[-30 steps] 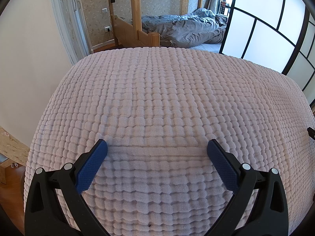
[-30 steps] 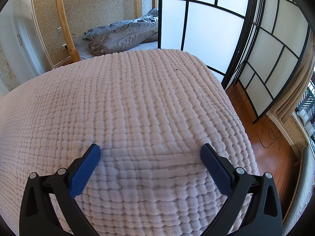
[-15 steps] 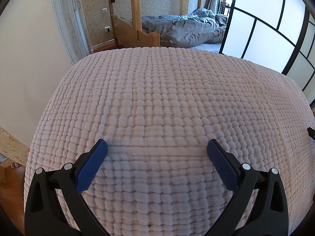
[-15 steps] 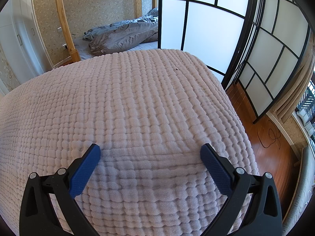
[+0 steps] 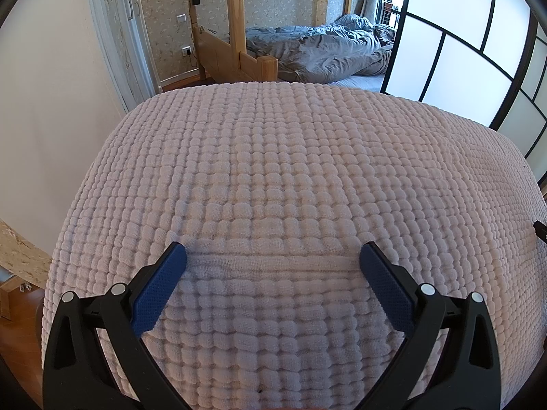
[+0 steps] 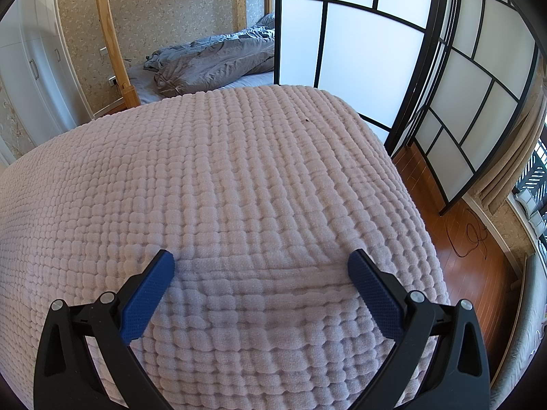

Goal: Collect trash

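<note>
The left gripper [image 5: 272, 256] and the right gripper [image 6: 261, 263] both hang spread wide with nothing between their fingers, above the near edge of a pink quilted blanket [image 5: 290, 171]. No trash shows on it; beyond lie a grey duvet [image 5: 328, 48] and a folding screen [image 6: 369, 58].

Bright, sharp daylight through the screen panels [image 6: 372, 68]; heavy fisheye-bent, dark-vignetted edges.

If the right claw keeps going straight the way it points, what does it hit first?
Most likely the pink quilted blanket: the open right claw points onto it with nothing between, though depth is unclear.
</note>
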`<state>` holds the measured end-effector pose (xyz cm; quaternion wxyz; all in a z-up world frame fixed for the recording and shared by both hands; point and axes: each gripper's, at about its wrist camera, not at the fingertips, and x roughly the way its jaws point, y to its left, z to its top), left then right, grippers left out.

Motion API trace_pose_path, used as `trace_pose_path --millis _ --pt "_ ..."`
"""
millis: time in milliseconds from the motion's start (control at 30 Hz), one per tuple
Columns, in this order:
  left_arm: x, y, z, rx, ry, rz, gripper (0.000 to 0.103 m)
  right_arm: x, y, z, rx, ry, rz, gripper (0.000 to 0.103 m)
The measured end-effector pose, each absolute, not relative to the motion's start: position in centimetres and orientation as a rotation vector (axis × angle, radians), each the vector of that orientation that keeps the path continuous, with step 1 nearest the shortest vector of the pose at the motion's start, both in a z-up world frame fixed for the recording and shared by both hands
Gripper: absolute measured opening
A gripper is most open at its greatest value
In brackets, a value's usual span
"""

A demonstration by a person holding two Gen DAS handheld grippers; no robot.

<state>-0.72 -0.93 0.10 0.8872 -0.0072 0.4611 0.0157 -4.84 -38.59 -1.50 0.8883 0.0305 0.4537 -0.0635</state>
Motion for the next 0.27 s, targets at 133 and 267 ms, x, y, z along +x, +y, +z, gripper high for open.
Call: trace_pose_path --millis 133,267 --pt "-0.84 -0.82 0.07 -0.016 0.958 0.032 0.102 -4.88 -38.54 -1.45 0.063 0.943 -0.132 0.099" --pt "-0.89 -0.73 0.08 -0.016 0.958 0.032 0.102 -4.88 -38.53 -1.45 0.063 0.943 -0.132 0.099"
